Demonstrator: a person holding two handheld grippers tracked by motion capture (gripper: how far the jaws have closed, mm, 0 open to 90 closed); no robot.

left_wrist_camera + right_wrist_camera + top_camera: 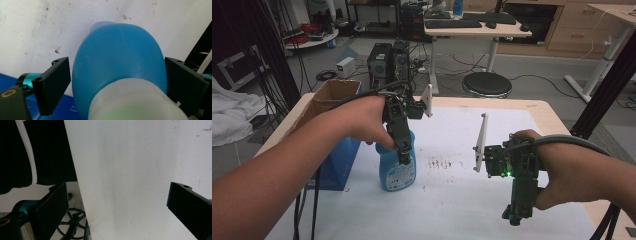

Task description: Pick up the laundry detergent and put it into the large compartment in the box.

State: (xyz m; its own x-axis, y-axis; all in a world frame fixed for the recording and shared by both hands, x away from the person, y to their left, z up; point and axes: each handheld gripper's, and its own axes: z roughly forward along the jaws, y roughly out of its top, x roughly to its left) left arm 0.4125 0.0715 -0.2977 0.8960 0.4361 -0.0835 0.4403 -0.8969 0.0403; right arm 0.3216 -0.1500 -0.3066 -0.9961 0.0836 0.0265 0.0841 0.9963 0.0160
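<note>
While the white tabletop (512, 130) lies bare toward its right edge, the blue bottle (397, 170) stands upright near the cardboard box (332, 95), left tongs (404, 159) straddling its shoulder, pads unpressed. Right tongs (117, 205) gape wide, holding nothing.

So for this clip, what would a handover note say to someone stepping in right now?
Left gripper: lowered around the blue spray bottle; in the left gripper view a narrow gap shows at the left jaw, while the right jaw looks at or near the bottle wall. Grip not yet firm.
Right gripper: open, nothing between the jaws, idle over the white tabletop.
Bottle stands upright beside the blue box, near brown stains.
Done: approach. Left: probably finish the grip, then lift.
</note>
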